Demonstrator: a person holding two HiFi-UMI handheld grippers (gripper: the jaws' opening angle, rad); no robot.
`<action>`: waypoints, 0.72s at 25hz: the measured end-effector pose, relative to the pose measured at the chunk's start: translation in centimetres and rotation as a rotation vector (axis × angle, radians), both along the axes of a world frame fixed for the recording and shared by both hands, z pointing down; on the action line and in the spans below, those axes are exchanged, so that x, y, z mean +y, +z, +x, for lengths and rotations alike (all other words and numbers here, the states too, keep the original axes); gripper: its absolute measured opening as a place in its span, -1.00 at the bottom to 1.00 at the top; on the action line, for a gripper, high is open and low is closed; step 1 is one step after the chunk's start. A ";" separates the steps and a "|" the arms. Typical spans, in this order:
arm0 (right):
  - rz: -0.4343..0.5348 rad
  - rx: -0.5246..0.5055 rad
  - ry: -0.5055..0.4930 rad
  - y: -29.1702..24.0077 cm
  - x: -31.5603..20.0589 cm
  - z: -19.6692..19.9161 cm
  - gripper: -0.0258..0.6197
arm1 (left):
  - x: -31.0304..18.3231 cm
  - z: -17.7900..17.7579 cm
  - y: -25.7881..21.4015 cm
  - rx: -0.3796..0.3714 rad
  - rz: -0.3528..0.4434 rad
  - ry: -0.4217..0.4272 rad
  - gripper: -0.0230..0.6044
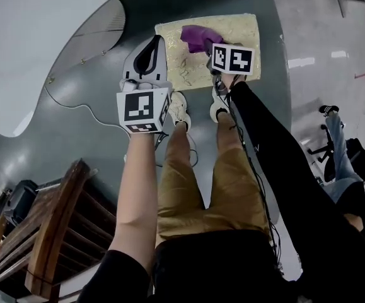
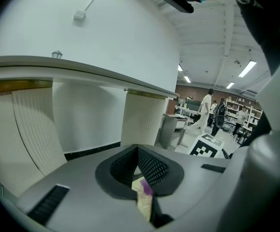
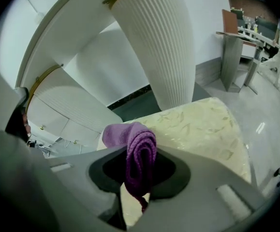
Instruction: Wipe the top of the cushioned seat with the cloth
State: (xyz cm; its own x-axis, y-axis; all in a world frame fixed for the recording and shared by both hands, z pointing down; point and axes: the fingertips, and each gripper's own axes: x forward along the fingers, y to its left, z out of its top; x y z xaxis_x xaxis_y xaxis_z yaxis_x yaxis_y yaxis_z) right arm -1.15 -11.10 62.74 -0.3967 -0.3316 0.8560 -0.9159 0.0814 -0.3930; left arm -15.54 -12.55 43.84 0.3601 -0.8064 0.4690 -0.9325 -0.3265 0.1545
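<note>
Legs: tan shorts [image 1: 195,194] and white shoes [image 1: 179,109] stand closest below the head view, toes just beside the seat's near edge.
Left gripper [image 1: 155,41] [image 2: 139,151]: jaws pressed together with nothing between them, tip over the seat's near left corner.
Right gripper [image 1: 208,48] [image 3: 140,166]: clenched on the cloth, which bulges out from between the jaws.
Cloth [image 1: 198,36] [image 3: 130,134]: purple, bunched, over the seat's top, left of its middle; whether it presses the cushion cannot be told.
Seat [image 1: 236,27] [image 3: 202,124] [image 2: 143,204]: pale yellow, leaf-patterned, square, on the grey floor [image 1: 87,93].
Column [image 3: 159,42]: white, ribbed, just behind the seat.
Chair [image 1: 43,232]: wooden, lower left, well apart from the seat.
</note>
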 end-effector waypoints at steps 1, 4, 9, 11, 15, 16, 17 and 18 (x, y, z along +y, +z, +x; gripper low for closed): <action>0.002 0.007 0.011 0.0 -0.1 1.2 -0.66 | -0.1 0.6 0.0 -0.001 -0.001 0.004 -0.91; 0.014 0.029 0.031 -0.1 -0.6 5.1 -0.66 | -0.2 2.4 -0.4 -0.024 0.011 0.003 -0.91; 0.024 0.060 0.062 0.0 -1.1 11.3 -0.66 | 0.1 5.1 -0.7 -0.044 0.023 -0.009 -0.91; 0.024 0.066 0.075 0.1 -1.2 13.6 -0.66 | 0.2 6.0 -0.7 -0.033 0.013 -0.026 -0.91; 0.022 0.178 0.092 0.1 -1.5 18.9 -0.66 | 0.7 7.7 -0.9 -0.017 -0.003 -0.056 -0.91; 0.014 0.246 0.101 0.3 -1.5 20.7 -0.66 | 0.8 8.0 -0.9 -0.020 -0.003 -0.064 -0.91; 0.004 0.306 0.117 0.4 -1.3 22.4 -0.66 | 1.0 8.2 -1.0 -0.020 -0.003 -0.075 -0.91; -0.005 0.340 0.138 0.5 -1.1 23.9 -0.66 | 1.2 8.3 -1.1 -0.020 -0.004 -0.085 -0.91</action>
State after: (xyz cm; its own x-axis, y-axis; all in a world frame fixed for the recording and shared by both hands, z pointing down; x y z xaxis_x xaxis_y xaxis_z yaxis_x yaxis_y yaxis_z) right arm 22.74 -12.22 63.28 -0.0415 -0.3575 0.9330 -0.9965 -0.0530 -0.0646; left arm -7.27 -11.33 42.78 0.2806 -0.8321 0.4784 -0.9598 -0.2451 0.1366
